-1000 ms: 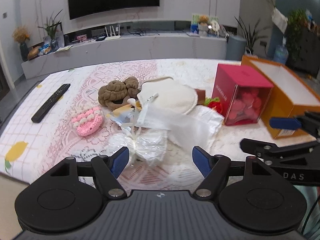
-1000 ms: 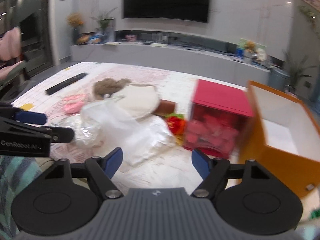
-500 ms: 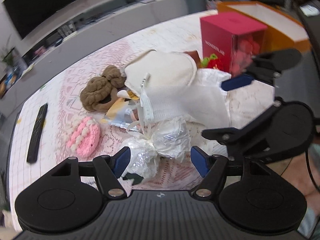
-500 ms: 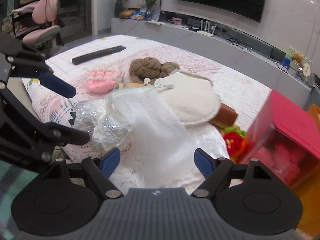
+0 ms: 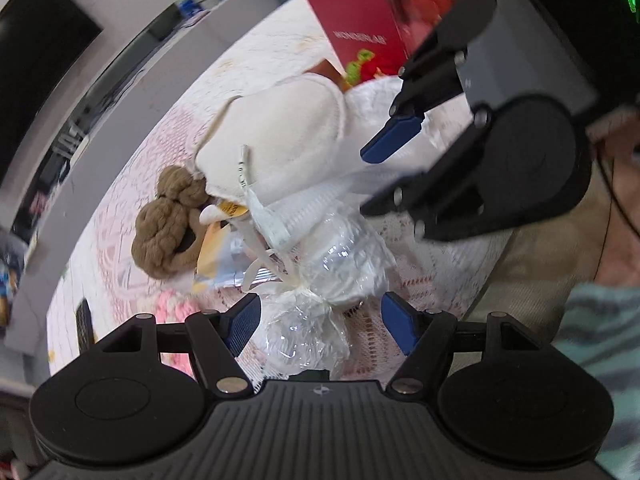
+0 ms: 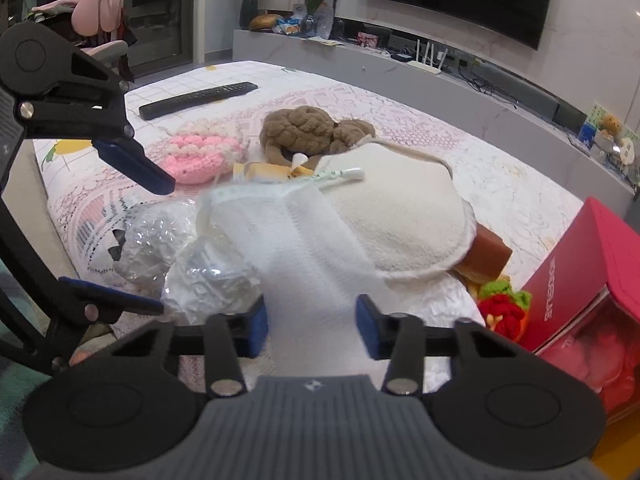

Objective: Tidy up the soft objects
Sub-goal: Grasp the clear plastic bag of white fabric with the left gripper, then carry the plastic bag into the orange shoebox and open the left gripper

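Observation:
A pile of soft things lies on the lace-covered table (image 6: 500, 168). A white towel (image 6: 304, 248) runs between the fingers of my open right gripper (image 6: 312, 328). A crinkly clear plastic bundle (image 5: 320, 300) sits between the fingers of my open left gripper (image 5: 320, 328); it also shows in the right wrist view (image 6: 188, 256). A cream round cushion (image 6: 400, 216), a brown knitted toy (image 6: 312, 132) and a pink crochet piece (image 6: 200, 152) lie behind. My left gripper (image 6: 132, 240) shows open at the left of the right wrist view.
A red box (image 6: 580, 280) stands at the right, with a red and green crochet flower (image 6: 500, 308) and a brown block (image 6: 488, 252) beside it. A black remote (image 6: 196, 98) lies at the far left. The table's near edge is close under both grippers.
Both grippers have dropped and closed in on the pile. The right gripper's fingers now straddle the white towel and have narrowed. The left gripper's fingers now straddle the plastic bundle.

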Demonstrator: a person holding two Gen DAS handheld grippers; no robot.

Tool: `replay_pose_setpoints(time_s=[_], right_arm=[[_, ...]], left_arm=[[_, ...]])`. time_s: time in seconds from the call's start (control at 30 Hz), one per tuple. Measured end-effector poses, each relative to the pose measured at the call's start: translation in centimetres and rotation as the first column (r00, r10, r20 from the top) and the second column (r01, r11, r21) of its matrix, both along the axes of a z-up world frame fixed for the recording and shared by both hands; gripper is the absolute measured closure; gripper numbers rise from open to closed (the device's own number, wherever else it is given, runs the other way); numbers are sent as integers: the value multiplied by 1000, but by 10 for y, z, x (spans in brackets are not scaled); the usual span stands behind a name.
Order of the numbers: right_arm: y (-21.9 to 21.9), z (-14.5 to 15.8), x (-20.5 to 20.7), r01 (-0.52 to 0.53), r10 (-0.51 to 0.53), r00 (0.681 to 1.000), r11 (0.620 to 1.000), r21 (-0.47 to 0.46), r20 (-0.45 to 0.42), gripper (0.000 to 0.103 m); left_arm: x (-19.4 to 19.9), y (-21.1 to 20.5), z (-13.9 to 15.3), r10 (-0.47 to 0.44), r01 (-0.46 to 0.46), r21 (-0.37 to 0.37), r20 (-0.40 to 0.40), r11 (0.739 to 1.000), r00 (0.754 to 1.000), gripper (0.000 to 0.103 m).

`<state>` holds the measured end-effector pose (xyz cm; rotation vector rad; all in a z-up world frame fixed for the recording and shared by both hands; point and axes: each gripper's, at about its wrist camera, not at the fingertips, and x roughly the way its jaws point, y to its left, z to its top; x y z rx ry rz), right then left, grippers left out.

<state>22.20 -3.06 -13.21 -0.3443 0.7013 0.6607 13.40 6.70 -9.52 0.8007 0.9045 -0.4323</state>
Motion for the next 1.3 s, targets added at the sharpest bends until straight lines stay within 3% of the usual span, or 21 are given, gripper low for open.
replay_pose_setpoints(time_s=[0.1, 0.2, 0.5, 0.57, 0.6, 0.7, 0.83, 1.13, 1.3], right_arm=[[-6, 2, 0, 17, -17, 1000, 999, 34, -16, 90], [-13, 7, -2, 35, -33, 999, 997, 75, -29, 102], [-33, 17, -14, 92, -87, 995, 990, 104, -55, 103], [-36, 15, -14, 105, -97, 993, 988, 115, -70, 103], [-39, 14, -15, 111, -101, 992, 986, 126, -78, 103], [-44, 14, -16, 130, -116, 988, 980, 150, -99, 103], [-48, 17, -21, 145, -131, 987, 977, 157, -93, 103], [-72, 43, -48, 187, -181, 982, 960, 207, -50, 103], [-91, 64, -68, 208, -213, 977, 951, 230, -4, 103]], left_arm=[[3, -5, -10, -39, 38, 57, 21, 998, 999, 21], [5, -10, -19, -76, 71, 98, 42, 993, 996, 21], [17, -21, -47, -112, 88, 245, 86, 966, 990, 23], [16, -23, -50, -121, 93, 262, 92, 961, 988, 31], [16, -24, -50, -120, 92, 263, 95, 960, 988, 42], [15, -26, -46, -93, 63, 252, 108, 966, 990, 53], [9, -28, -29, -50, 23, 200, 129, 980, 990, 58], [-25, -46, 23, -13, -10, 103, 222, 995, 975, 59], [-46, -62, 52, 16, -20, 13, 259, 1000, 966, 59]])
